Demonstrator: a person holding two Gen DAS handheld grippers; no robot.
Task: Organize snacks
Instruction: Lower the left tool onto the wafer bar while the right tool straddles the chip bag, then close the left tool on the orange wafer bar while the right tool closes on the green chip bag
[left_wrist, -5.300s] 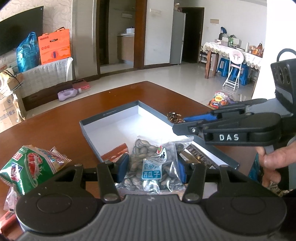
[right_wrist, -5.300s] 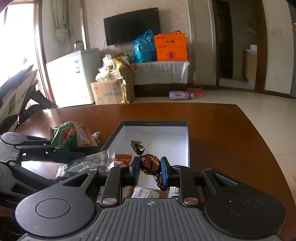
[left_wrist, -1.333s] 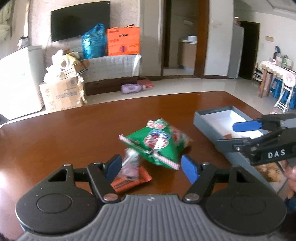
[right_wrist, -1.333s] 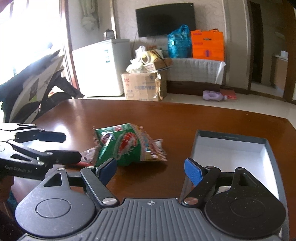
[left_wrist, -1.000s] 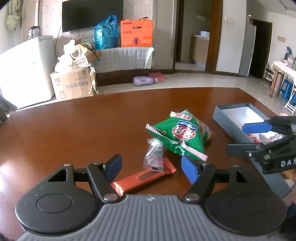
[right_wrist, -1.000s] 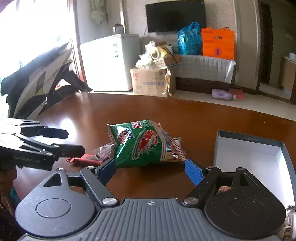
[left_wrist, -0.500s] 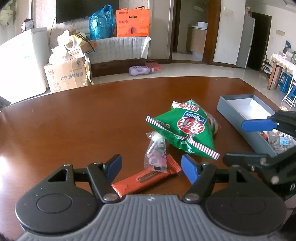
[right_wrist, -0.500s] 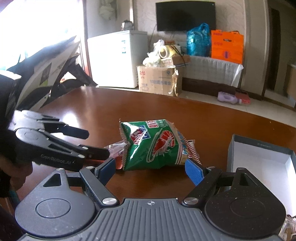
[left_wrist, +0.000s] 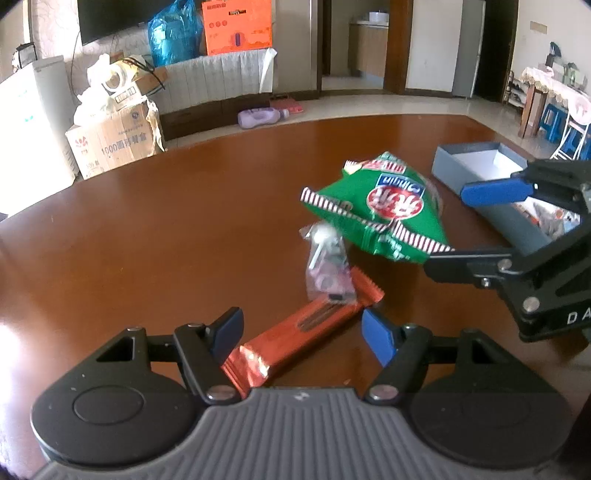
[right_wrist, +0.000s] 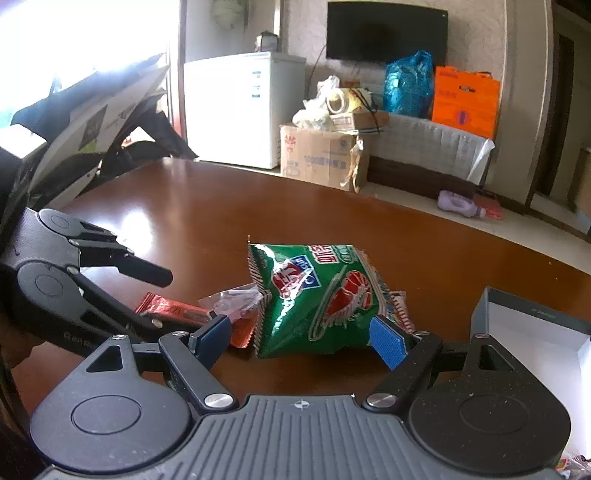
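Each tool has a ribbed grey housing in front, flanked by two black rounded plates with raised discs. Black linkage arms with silver screws carry blue ridged pads. The left tool (left_wrist: 302, 329) bears pale, partly legible lettering on its side; the right tool (right_wrist: 300, 335) shows white "DA" lettering.

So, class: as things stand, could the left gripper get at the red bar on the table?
Probably yes. The left gripper is open, the red bar lies between its fingers, and only the small clear packet overlaps the far end.

Green snack bag (left_wrist: 384, 210) with red-and-white striped edges, orange-red bar wrapper (left_wrist: 295, 336), brown table (left_wrist: 147, 229)
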